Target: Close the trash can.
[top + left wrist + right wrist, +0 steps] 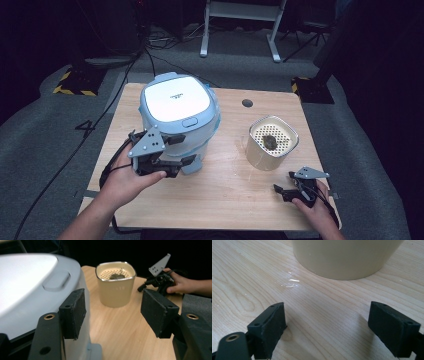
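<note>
No text can be read: the small mark on the lid of the blue-white cooker (176, 98) is too blurred to make out.

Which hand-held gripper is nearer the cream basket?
Right. The right hand-held gripper sits just in front of the cream basket; the left hand-held gripper is across at the white cooker.

L gripper (172, 150) agape, R gripper (283, 186) agape.

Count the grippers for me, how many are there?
2. The left gripper is open beside the blue-and-white appliance, held in the person's left hand. The right gripper is open, low over the table, near the beige basket.
</note>
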A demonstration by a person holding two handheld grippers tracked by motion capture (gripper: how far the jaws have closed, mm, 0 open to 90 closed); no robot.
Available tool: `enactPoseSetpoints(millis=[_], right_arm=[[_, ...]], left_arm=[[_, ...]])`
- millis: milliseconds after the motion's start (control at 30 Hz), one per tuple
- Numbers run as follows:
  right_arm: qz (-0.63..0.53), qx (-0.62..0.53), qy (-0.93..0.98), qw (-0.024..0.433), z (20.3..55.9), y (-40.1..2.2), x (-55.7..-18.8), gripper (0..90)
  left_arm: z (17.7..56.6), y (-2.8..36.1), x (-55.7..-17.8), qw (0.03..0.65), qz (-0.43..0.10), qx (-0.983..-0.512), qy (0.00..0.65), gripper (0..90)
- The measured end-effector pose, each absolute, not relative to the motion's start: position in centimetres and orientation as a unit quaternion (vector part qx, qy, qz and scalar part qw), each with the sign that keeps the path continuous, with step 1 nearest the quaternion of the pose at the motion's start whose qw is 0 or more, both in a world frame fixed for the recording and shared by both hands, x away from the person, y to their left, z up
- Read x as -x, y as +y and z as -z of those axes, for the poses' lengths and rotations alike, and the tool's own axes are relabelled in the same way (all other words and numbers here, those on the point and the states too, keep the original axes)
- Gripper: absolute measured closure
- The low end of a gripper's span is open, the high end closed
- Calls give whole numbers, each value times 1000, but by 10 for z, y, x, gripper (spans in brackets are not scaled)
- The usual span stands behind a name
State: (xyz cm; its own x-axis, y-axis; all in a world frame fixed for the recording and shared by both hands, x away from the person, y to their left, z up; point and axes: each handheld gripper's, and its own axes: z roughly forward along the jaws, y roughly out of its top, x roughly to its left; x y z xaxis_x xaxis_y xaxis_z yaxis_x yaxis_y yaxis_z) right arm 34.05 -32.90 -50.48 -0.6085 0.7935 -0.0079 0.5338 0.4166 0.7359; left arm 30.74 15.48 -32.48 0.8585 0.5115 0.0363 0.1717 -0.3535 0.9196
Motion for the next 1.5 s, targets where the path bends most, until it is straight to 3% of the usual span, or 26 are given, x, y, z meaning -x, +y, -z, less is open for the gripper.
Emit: enactPoseSetpoints(millis=[700,967,1500], right_arm=[[-358,-404,822,183,505,-328,-341,146],[-358,-404,822,183,505,-328,-341,146],[-358,-404,822,183,505,-328,-341,146]], left_arm=[[433,185,-306,470,-108,-828,285,365],[458,192,-309,416,-128,-845,312,363],[489,198,-315,376,-116,-854,340,349]])
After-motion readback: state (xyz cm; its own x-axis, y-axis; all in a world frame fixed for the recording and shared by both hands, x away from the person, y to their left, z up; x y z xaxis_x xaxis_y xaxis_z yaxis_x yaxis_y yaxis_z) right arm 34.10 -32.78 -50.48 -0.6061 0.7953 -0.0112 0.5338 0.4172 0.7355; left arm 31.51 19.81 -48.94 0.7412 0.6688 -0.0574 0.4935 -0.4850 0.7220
